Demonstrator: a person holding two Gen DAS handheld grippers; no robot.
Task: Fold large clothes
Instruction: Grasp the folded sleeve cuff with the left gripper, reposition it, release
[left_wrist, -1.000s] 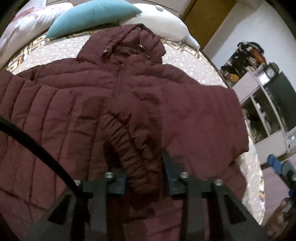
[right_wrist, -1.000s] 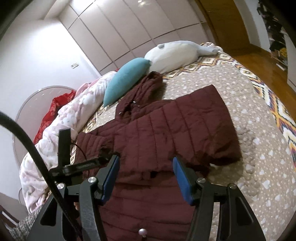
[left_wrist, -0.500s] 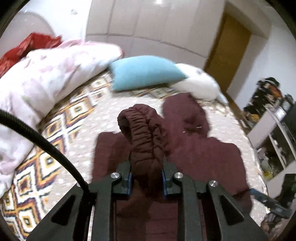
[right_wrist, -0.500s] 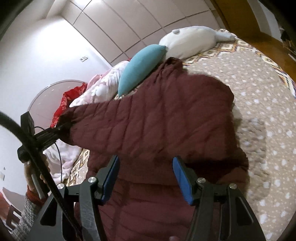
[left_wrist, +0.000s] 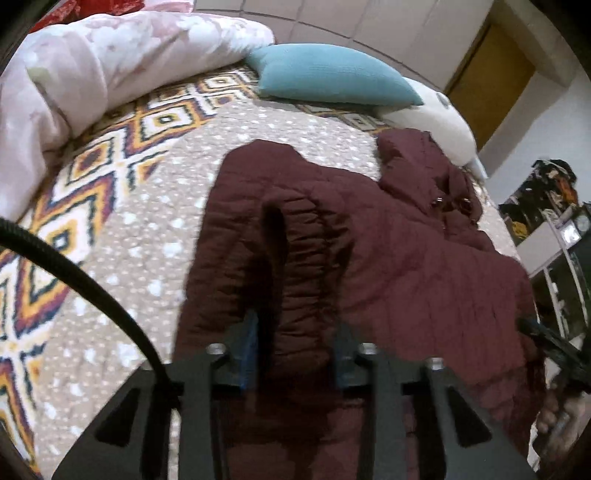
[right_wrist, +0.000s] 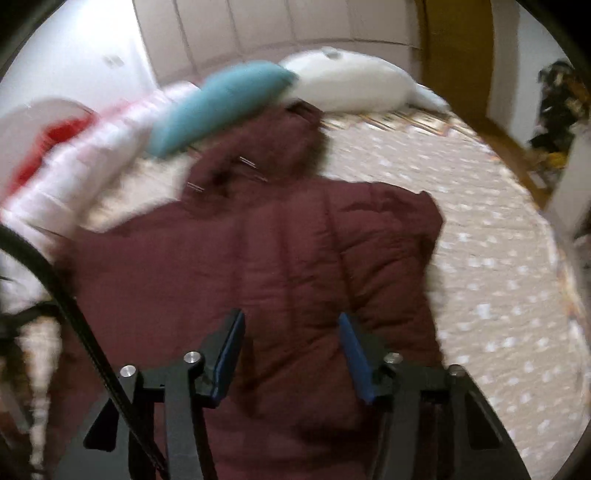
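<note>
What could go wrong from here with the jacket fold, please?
1. The left gripper pinches only the gathered sleeve cuff; the slippery quilted fabric may slide out.
2. The right gripper is open and holds nothing, so the jacket body could drag across the bedspread.
3. The hood lies bunched, so the fold may end uneven.

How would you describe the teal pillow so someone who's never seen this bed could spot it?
Start at the bed with the dotted beige bedspread where the maroon puffer jacket lies. Look past the jacket's hood toward the wardrobe wall. The teal pillow lies there between a pink floral duvet and a white pillow, the only teal thing.
</note>
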